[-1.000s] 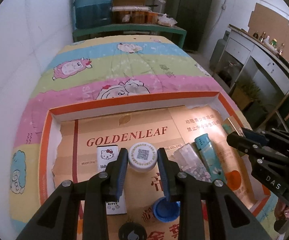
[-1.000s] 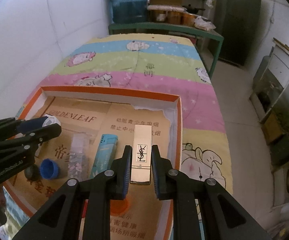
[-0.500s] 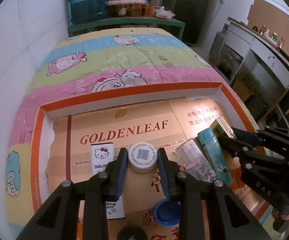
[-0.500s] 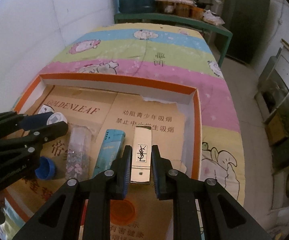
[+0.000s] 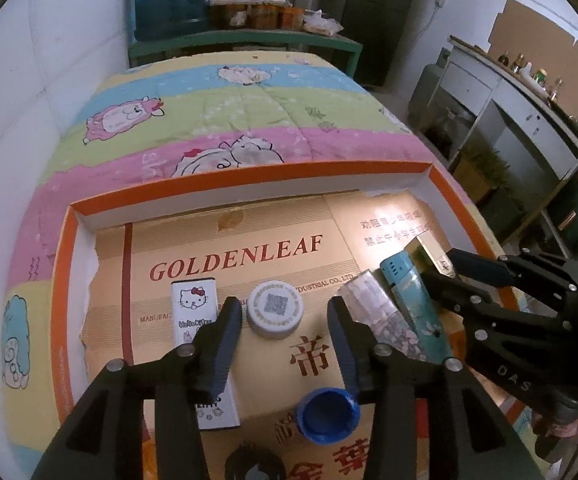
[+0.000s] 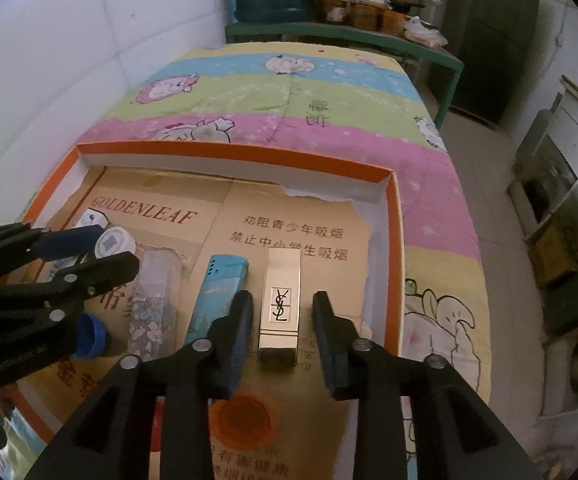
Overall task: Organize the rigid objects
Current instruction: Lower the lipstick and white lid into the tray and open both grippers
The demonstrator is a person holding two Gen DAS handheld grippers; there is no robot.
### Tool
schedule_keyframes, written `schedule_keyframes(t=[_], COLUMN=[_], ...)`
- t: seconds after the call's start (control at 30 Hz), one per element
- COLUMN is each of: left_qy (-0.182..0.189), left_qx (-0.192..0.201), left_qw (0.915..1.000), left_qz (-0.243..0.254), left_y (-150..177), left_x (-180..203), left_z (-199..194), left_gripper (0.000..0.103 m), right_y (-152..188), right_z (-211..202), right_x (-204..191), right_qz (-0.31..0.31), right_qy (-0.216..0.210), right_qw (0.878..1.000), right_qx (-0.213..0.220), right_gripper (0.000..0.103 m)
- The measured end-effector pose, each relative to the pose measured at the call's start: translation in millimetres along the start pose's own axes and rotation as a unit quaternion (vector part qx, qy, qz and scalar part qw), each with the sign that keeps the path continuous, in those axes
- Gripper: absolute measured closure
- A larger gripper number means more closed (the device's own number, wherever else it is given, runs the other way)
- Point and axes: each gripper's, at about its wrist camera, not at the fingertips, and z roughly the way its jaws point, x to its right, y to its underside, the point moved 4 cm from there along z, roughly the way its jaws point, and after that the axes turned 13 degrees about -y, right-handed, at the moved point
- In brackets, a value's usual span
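Observation:
A white round lid [image 5: 275, 314] with a printed code lies flat on the cardboard liner, between the fingers of my left gripper [image 5: 283, 305]. The jaws are opening and the pads stand clear of the lid on both sides. A gold lipstick case [image 6: 280, 304] lies lengthwise between the fingers of my right gripper [image 6: 281, 297]. Those jaws are also opening, with a gap on each side of the case. In the left wrist view, the right gripper [image 5: 439, 265] shows at the right.
The orange-rimmed tray [image 5: 289, 178] sits on a striped quilt. It also holds a Hello Kitty box [image 5: 193, 312], a clear flowered tube [image 5: 377, 312], a teal lighter [image 5: 413, 300], a blue cap [image 5: 327, 408] and an orange cap [image 6: 243, 420]. A wall is left, shelves behind.
Both grippers were shut on their objects, the left on the white lid and the right on the gold case. Both have now let go, and the objects rest on the cardboard.

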Motion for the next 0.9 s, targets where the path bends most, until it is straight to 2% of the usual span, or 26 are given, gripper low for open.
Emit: schedule_keyframes(t=[0.1, 0.2, 0.33, 0.4, 0.77, 0.9], left_qy=[0.006, 0.011, 0.019, 0.024, 0.044, 0.041], left_qx=[0.004, 0.008, 0.02, 0.028, 0.067, 0.08], left_qw=[1.0, 0.9999, 0.9995, 0.9992, 0.9964, 0.9954], left_qz=[-0.003, -0.008, -0.014, -0.015, -0.028, -0.031], left_y=[2, 5, 7, 8, 27, 40], left_x=[-1, -3, -3, -3, -6, -10], left_z=[-6, -12, -23, -31, -82, -99], left_gripper=[0.052, 0.05, 0.04, 0.04, 0.039, 0.039], right_y=[0, 1, 5, 7, 26, 38], right_z=[-7, -14, -24, -30, -74, -89], right_x=[-2, -4, -6, -7, -31, -46], right_qz=[0.001, 0.001, 0.004, 0.007, 0.028, 0.029], right_qy=[0.002, 0.009, 0.014, 0.016, 0.002, 0.0], right_qw=[1.0, 1.0, 1.0, 1.0, 0.997, 0.996], right_qx=[0.008, 0.015, 0.023, 0.026, 0.068, 0.081], right_gripper=[0.069, 0.059, 0.056, 0.052, 0.052, 0.052])
